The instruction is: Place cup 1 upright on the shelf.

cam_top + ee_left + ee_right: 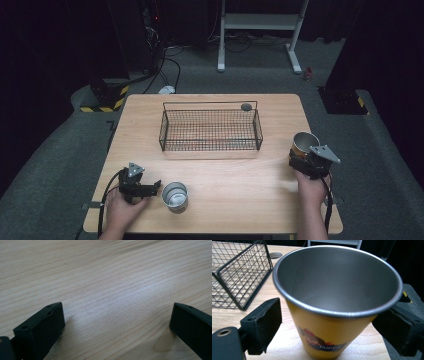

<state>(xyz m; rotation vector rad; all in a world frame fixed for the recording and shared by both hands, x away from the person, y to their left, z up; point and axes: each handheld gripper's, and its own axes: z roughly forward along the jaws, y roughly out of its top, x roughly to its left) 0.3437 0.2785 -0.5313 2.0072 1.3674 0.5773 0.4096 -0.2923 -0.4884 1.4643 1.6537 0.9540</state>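
A yellow cup (304, 142) with a steel inside stands upright near the table's right edge. My right gripper (301, 156) is open, one jaw on each side of the yellow cup (329, 322); in the right gripper view (327, 315) a thin gap shows at the left jaw. A silver cup (175, 196) stands upright at the front left. My left gripper (154, 191) lies just left of it, pointing at it, open. In the left gripper view (117, 315) bare wood lies between the jaws.
A black wire basket (210, 149) sits at the table's (240, 185) middle back, with nothing in it (237, 272). A grey round cap (246, 106) is set in the table behind it. Beyond the table are a white stand (260, 22), cables and a striped base (105, 97).
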